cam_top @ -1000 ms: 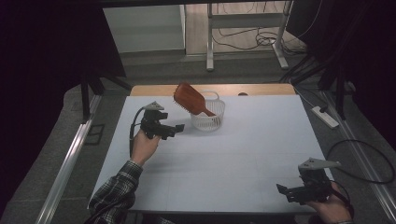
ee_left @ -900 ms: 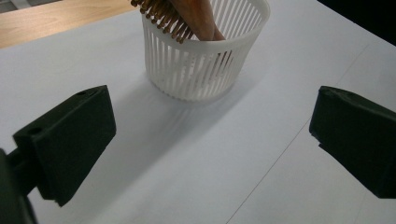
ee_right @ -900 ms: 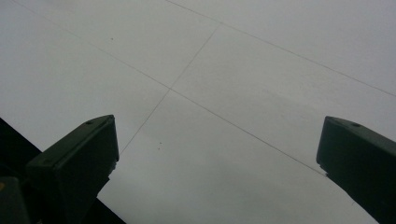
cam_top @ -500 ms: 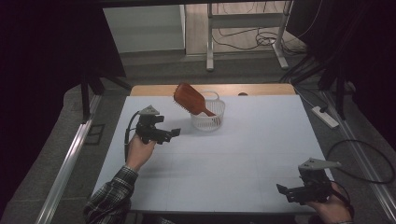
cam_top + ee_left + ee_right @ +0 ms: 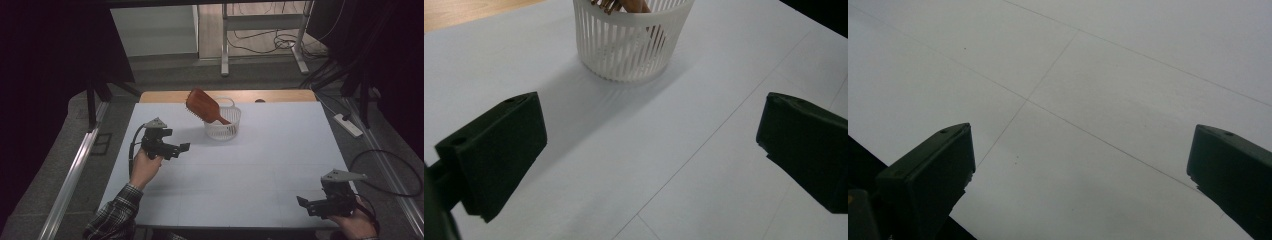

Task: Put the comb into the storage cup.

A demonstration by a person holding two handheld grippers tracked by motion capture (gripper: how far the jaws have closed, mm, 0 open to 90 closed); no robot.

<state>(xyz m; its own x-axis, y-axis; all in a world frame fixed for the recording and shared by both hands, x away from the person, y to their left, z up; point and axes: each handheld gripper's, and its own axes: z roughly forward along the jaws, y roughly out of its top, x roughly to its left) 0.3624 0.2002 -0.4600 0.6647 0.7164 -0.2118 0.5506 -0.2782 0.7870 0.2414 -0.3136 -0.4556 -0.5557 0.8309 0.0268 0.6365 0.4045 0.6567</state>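
Standing toward the far middle of the white table [image 5: 250, 170], the white slotted plastic basket [image 5: 223, 125] holds a reddish-brown wooden paddle hairbrush [image 5: 202, 105], handle down inside and head tilted up over the rim to the left. Left of the basket and apart from it, the left gripper [image 5: 181, 148] points toward it, jaws spread wide and holding nothing. Near the table's front right corner, the right gripper [image 5: 305, 205] also gapes wide with nothing between its jaws.
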